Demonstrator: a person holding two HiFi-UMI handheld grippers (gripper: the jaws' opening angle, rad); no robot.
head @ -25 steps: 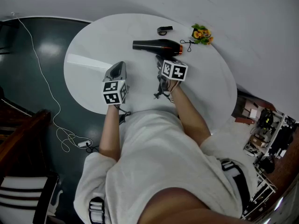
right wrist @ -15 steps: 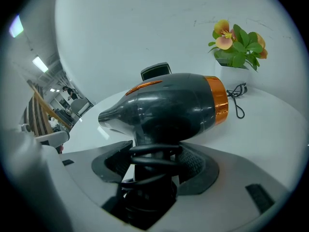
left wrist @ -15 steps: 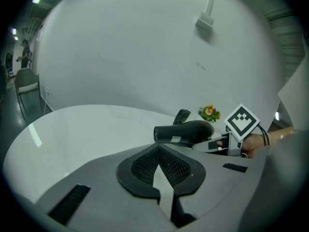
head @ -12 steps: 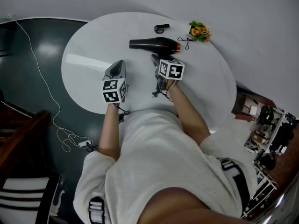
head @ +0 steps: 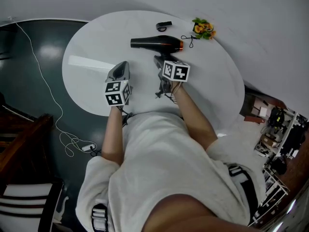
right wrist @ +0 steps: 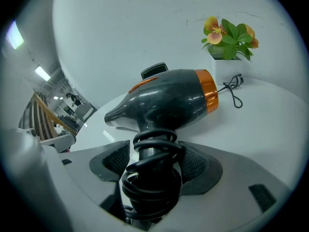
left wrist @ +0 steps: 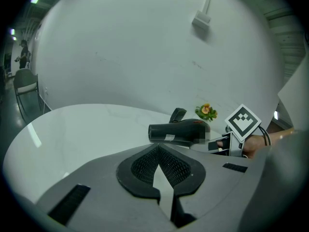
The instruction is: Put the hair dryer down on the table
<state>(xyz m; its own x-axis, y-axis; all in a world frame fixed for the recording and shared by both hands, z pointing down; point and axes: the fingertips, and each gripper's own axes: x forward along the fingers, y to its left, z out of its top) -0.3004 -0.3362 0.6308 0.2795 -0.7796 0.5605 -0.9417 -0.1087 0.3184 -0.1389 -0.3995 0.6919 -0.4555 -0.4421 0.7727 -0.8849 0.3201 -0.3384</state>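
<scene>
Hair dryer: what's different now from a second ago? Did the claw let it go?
The right claw has just been opening, so its pads are coming off the hair dryer. The handle, with the cord coiled round it, sits between them. The dryer lies in about the same spot on the table. The left claw is shut and empty as before, and the flowers have not moved.
</scene>
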